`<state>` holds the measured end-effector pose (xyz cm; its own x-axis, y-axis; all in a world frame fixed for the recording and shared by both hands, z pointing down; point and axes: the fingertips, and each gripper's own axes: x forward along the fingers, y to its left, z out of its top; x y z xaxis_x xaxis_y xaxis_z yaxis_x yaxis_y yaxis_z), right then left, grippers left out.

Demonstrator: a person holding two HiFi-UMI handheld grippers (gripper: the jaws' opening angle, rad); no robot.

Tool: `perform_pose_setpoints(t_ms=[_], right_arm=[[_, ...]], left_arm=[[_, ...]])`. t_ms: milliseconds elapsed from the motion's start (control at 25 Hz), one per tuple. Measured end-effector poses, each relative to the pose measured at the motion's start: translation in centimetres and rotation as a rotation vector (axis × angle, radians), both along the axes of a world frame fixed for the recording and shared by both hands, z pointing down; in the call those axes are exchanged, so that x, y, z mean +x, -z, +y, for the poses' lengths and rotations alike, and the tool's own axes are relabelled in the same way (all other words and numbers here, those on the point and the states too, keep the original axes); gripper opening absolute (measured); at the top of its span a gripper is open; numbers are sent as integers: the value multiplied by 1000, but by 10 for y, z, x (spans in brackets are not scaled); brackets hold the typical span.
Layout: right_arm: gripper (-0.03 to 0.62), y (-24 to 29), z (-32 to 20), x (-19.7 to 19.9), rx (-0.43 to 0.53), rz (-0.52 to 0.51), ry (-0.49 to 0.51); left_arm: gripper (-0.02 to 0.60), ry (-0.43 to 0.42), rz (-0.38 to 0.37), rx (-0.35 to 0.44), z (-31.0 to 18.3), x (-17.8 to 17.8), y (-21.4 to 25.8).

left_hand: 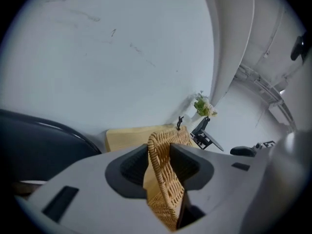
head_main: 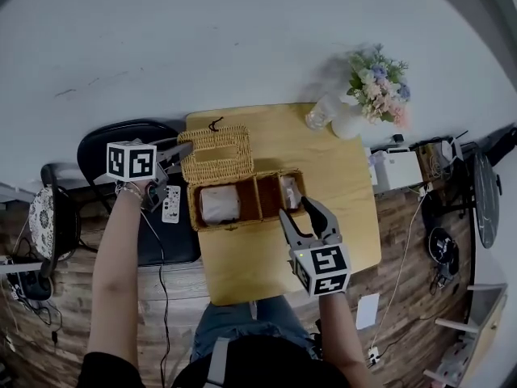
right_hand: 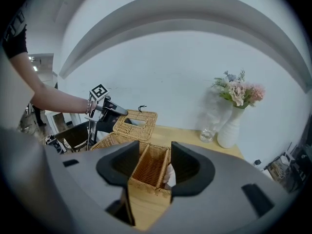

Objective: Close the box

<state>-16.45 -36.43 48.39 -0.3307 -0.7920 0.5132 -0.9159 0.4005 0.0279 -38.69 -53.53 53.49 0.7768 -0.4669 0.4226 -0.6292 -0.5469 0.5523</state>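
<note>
A wicker box [head_main: 230, 221] stands open on the wooden table [head_main: 331, 176], with white tissue [head_main: 219, 204] in its big compartment. Its wicker lid [head_main: 216, 156] is raised behind it, tilted back. My left gripper [head_main: 184, 148] is shut on the lid's left edge; in the left gripper view the woven rim [left_hand: 165, 179] sits pinched between the pads. My right gripper [head_main: 297, 208] reaches over the box's right end. In the right gripper view its pads lie against both sides of the narrow compartment [right_hand: 146, 177]. The lid [right_hand: 136, 123] and the left gripper [right_hand: 119, 112] show beyond.
A white vase of flowers [head_main: 373, 87] and a glass [head_main: 321, 111] stand at the table's far right corner. A black chair [head_main: 113, 148] is left of the table, with a white remote [head_main: 170, 204] on it. Cables and devices lie on the floor to the right.
</note>
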Motion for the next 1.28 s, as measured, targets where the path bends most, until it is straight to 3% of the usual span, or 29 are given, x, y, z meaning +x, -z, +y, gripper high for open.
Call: perform_pose_setpoints(t_ms=[480, 800, 1040, 1280], right_arm=[[209, 33, 17, 12, 53, -33, 71], [201, 54, 20, 33, 105, -78, 64], [195, 66, 22, 31, 134, -119, 76], [192, 73, 25, 27, 152, -133, 102]], left_arm=[[143, -23, -307, 270, 40, 4, 40], [144, -76, -536, 456, 70, 10, 50], [126, -189, -715, 511, 94, 11, 48], [109, -322, -758, 438, 122, 16, 38]])
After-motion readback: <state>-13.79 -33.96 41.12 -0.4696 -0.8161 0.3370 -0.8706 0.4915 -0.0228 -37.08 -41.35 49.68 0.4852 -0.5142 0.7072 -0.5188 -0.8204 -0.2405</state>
